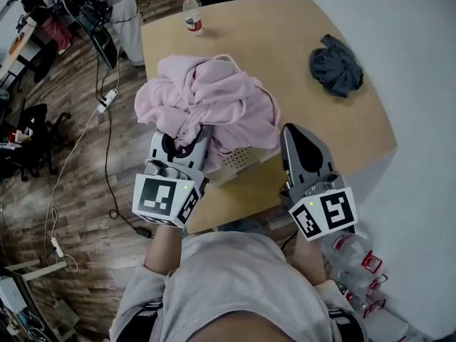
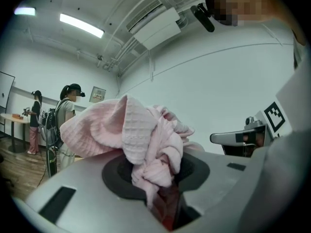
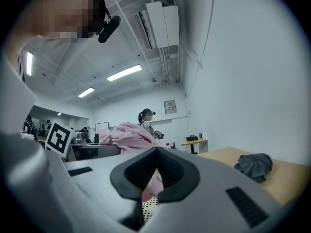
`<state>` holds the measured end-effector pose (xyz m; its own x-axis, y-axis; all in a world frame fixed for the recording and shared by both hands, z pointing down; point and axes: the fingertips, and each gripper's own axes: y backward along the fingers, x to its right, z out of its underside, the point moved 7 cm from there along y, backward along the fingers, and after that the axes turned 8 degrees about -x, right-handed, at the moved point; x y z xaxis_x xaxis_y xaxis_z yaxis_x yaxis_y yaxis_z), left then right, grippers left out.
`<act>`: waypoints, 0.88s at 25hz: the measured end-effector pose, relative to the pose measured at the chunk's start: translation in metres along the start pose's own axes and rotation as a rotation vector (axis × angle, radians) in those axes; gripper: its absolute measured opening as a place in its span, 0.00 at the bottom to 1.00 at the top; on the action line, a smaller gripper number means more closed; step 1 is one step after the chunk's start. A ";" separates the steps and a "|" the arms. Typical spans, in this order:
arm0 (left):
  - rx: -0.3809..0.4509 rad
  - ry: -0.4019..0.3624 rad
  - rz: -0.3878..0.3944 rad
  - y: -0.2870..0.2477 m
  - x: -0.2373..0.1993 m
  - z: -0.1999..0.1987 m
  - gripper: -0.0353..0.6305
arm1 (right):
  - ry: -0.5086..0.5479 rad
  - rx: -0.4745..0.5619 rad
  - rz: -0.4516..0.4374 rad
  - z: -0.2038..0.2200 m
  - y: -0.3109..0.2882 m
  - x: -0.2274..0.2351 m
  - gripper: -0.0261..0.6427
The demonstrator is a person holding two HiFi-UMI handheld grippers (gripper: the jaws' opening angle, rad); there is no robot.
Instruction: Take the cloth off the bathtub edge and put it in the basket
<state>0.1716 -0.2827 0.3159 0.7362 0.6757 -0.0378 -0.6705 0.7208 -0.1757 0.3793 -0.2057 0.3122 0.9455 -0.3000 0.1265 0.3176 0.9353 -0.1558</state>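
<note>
Over the basket (image 1: 239, 159) on the desk (image 1: 299, 34), the cloth (image 1: 206, 98) lies heaped and spills past the rim. My left gripper (image 1: 187, 138) has its jaws clamped on a bunched fold of it. My right gripper (image 1: 288, 130) sits at the cloth's edge, jaws together at the tips, nothing plainly caught. I'd lower the left into the basket before letting go, then tuck the overhang in with the right.

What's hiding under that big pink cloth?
A white basket with little holes peeks out beneath the pink cloth, at the edge nearest the person. The cloth covers the rest of the basket, so what is inside cannot be seen.
</note>
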 end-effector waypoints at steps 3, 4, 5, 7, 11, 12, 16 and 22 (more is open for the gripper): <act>-0.034 0.010 -0.039 -0.010 0.004 0.009 0.25 | -0.006 -0.009 -0.026 0.002 -0.004 0.011 0.05; -0.045 0.011 -0.051 -0.013 0.004 0.012 0.25 | -0.007 -0.011 -0.033 0.002 -0.005 0.014 0.05; -0.055 0.013 -0.062 -0.016 0.005 0.014 0.25 | -0.009 -0.013 -0.040 0.003 -0.007 0.017 0.05; -0.075 0.021 -0.084 -0.022 0.005 0.020 0.25 | -0.011 -0.020 -0.052 0.005 -0.009 0.023 0.05; -0.118 0.041 -0.125 -0.032 0.002 0.033 0.25 | -0.012 -0.034 -0.072 0.008 -0.014 0.028 0.05; -0.128 0.044 -0.132 -0.034 0.001 0.036 0.25 | -0.012 -0.037 -0.074 0.009 -0.015 0.029 0.05; -0.170 0.057 -0.151 -0.041 -0.004 0.046 0.25 | -0.009 -0.046 -0.083 0.009 -0.018 0.029 0.05; -0.235 0.102 -0.165 -0.056 -0.009 0.063 0.25 | -0.007 -0.059 -0.085 0.010 -0.021 0.034 0.05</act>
<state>0.1973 -0.3194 0.3885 0.8469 0.5247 -0.0862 -0.5102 0.7560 -0.4100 0.4042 -0.2340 0.3299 0.9144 -0.3765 0.1490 0.4008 0.8938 -0.2013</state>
